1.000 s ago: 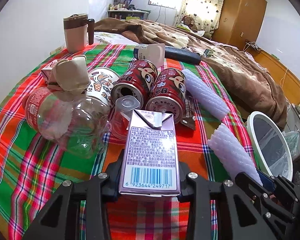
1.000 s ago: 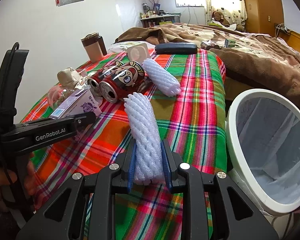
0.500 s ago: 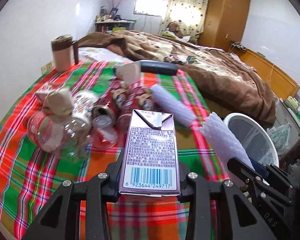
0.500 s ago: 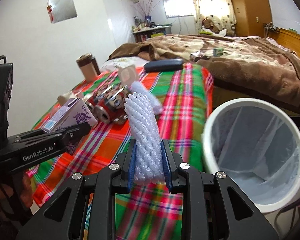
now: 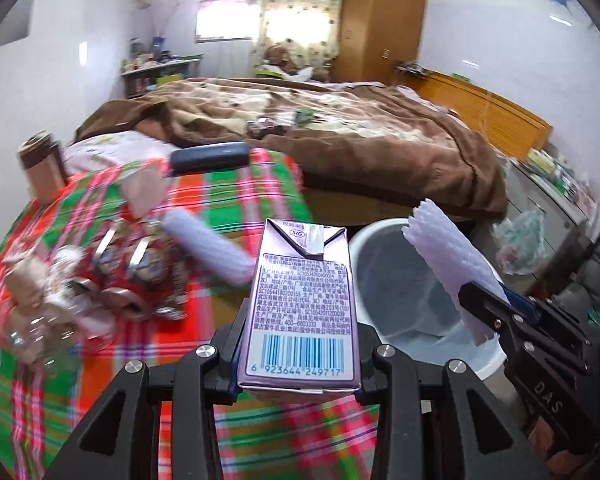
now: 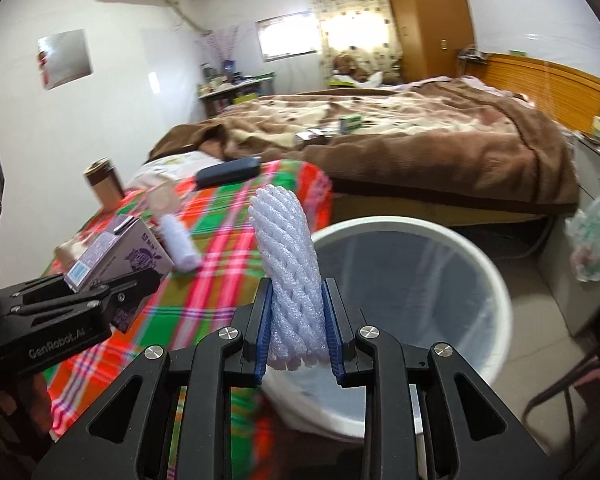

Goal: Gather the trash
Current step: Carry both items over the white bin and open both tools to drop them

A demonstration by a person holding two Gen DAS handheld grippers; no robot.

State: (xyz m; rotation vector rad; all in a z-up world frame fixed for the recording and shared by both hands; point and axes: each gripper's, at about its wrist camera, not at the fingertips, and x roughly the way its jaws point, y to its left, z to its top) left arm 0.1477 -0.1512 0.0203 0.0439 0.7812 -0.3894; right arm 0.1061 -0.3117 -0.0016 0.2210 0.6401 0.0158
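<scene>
Brown blanket (image 5: 372,140), wooden wardrobe (image 5: 380,20), dark case (image 5: 209,157) on plaid cloth (image 5: 240,188).

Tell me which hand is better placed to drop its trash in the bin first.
Right. The right gripper holds its foam net sleeve at the white bin's near rim; the left gripper with the milk carton is over the plaid cloth.

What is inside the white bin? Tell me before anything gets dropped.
The white bin holds a clear liner; no trash shows on it. The foam net and right tongs cover its near side.
</scene>
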